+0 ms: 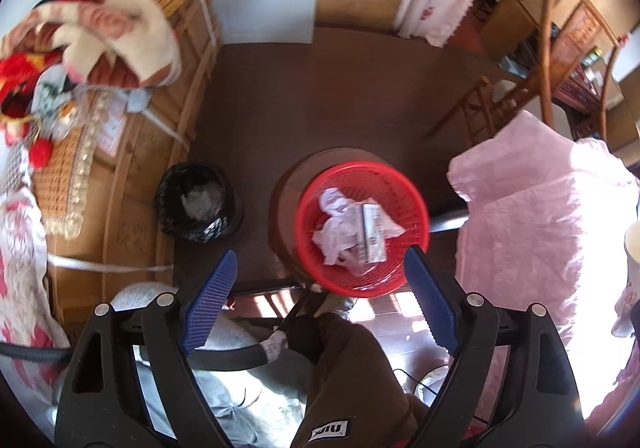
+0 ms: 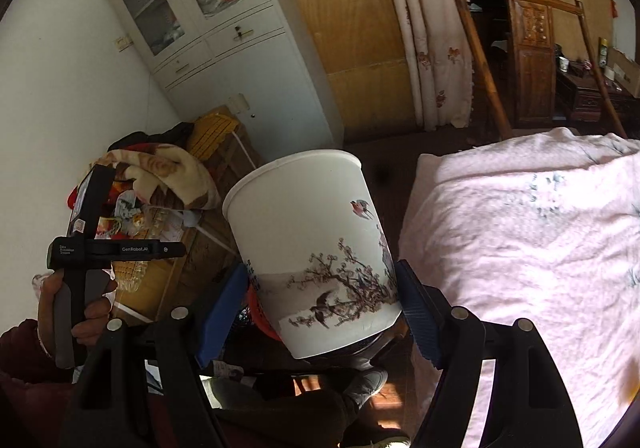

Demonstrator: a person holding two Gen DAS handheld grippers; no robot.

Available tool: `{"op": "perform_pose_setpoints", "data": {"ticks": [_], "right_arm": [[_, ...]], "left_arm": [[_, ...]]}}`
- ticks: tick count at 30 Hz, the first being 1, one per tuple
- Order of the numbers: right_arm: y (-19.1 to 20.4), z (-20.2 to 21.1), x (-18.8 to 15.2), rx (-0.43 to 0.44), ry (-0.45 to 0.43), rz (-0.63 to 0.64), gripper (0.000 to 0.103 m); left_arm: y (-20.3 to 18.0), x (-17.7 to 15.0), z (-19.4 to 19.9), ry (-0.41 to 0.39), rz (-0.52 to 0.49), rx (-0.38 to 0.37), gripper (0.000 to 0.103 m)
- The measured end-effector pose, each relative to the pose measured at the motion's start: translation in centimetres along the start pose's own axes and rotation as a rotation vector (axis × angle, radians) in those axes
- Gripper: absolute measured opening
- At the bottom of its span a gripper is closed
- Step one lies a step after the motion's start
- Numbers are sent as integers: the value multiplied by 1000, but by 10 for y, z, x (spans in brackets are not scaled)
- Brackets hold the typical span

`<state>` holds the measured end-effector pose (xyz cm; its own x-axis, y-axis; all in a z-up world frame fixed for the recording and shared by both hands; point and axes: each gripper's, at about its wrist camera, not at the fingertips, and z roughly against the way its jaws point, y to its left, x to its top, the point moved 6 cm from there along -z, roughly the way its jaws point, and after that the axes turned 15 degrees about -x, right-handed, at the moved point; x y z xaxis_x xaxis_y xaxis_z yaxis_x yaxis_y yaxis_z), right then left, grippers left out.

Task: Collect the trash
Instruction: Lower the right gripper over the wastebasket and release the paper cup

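My right gripper is shut on a white paper cup printed with birds and blossom branches; the cup is tilted, its rim up and to the left. The cup's edge also shows in the left wrist view. My left gripper is open and empty, held above a red mesh basket that holds crumpled white paper and a small carton. A black-lined trash bin with crumpled trash inside stands on the dark floor left of the basket. The left gripper's handle shows in the right wrist view.
The basket rests on a round brown stool. A bed with a pink sheet lies at the right. Wooden crates with blankets stand at the left. A wooden chair, a white cabinet and a floral curtain stand behind.
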<state>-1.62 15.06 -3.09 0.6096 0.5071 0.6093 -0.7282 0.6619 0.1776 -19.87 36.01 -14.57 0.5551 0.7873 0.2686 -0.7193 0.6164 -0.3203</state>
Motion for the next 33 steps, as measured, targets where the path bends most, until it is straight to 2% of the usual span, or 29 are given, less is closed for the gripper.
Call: {"op": "perform_pose_setpoints", "data": {"ticks": [12, 15, 17, 19, 23, 29, 33], "right_arm": [[83, -45, 30, 159, 28, 178, 76], [98, -58, 40, 174, 41, 199, 76], [102, -56, 44, 189, 30, 204, 81], [101, -49, 46, 194, 6, 209, 82], [89, -41, 43, 153, -9, 204, 82], [48, -29, 28, 102, 4, 91, 82], [17, -15, 21, 60, -17, 20, 82]], "left_arm": [[52, -27, 28, -58, 101, 110, 85], [60, -31, 32, -65, 130, 115, 85], [63, -31, 35, -72, 150, 111, 85], [63, -29, 35, -76, 156, 106, 85], [49, -21, 31, -73, 122, 93, 85], [8, -12, 23, -59, 18, 66, 85], [-23, -4, 16, -47, -60, 45, 85]]}}
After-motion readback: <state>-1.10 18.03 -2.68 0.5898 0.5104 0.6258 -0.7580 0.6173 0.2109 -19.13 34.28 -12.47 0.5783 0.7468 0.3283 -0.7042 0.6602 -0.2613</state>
